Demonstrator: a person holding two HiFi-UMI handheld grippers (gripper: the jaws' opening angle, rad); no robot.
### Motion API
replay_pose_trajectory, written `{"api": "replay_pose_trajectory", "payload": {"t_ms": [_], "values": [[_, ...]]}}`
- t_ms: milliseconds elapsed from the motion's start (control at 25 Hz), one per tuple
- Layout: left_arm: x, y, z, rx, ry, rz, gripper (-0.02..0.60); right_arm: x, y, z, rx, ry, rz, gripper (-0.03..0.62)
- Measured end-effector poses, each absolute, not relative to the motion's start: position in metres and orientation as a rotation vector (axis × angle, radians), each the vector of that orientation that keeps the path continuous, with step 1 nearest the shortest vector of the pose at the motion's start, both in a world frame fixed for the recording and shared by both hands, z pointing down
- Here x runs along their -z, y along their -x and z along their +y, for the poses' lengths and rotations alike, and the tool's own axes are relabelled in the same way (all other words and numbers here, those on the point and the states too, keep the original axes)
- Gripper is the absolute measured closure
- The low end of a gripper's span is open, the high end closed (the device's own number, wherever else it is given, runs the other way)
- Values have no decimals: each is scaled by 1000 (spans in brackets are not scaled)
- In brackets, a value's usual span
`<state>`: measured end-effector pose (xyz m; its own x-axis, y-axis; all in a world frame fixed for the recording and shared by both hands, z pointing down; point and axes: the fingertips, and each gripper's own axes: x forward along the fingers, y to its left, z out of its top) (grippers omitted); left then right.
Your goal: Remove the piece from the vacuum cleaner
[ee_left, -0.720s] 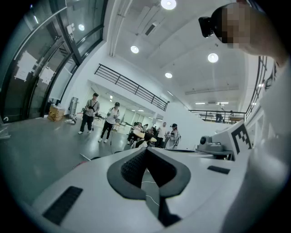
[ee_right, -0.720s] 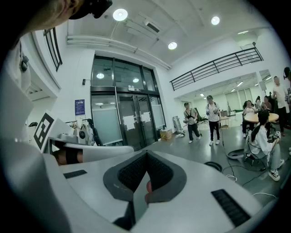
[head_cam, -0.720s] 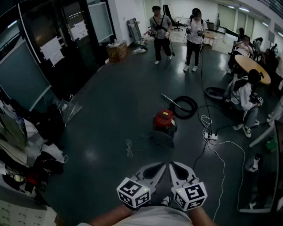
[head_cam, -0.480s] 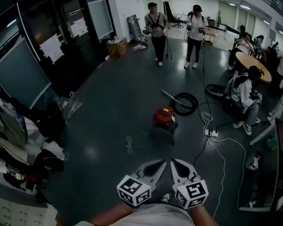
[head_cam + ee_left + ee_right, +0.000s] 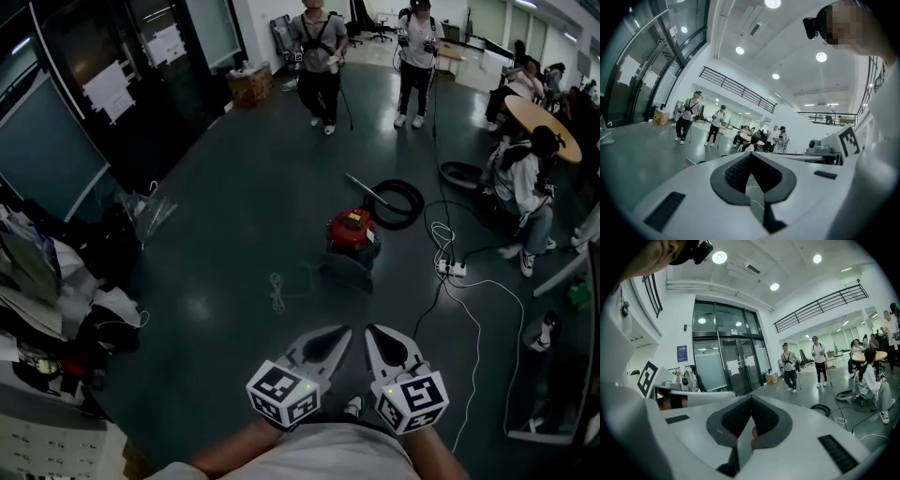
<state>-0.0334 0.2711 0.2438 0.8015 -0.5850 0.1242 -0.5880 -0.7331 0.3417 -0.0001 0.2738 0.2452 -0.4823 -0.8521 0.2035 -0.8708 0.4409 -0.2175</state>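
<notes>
Cables (image 5: 439,236) lying just right of the red vacuum cleaner (image 5: 352,232), far out on the floor (image 5: 234,216), could be snagged on approach. Both hand-held grippers, left (image 5: 345,330) and right (image 5: 371,329), are closed, nothing held.

The person wears a pale shirt (image 5: 328,457). The left gripper (image 5: 343,331) and right gripper (image 5: 371,330) have light grey shells, dark ridged pads (image 5: 738,170) and black-and-white marker cubes (image 5: 283,396).
</notes>
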Motion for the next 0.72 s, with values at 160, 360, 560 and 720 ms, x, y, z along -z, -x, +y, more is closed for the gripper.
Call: {"api": "replay_pose_trajectory", "payload": {"t_ms": [160,360,560,720], "values": [[-251,34,267,-18,-2617,-918,577,-254,-5,274,-427,-1529,-2607,580],[-256,27,259,-16,-2608,-958,577,-262,-17,268,-444,-1490,-2619,580],[-262,13,255,-19,-2597,-976,577,-271,-33,260,-460,-1477,-2620,580],[-266,7,247,-34,-2593,-984,577,-276,-44,246,-481,-1483,-2619,580]]}}
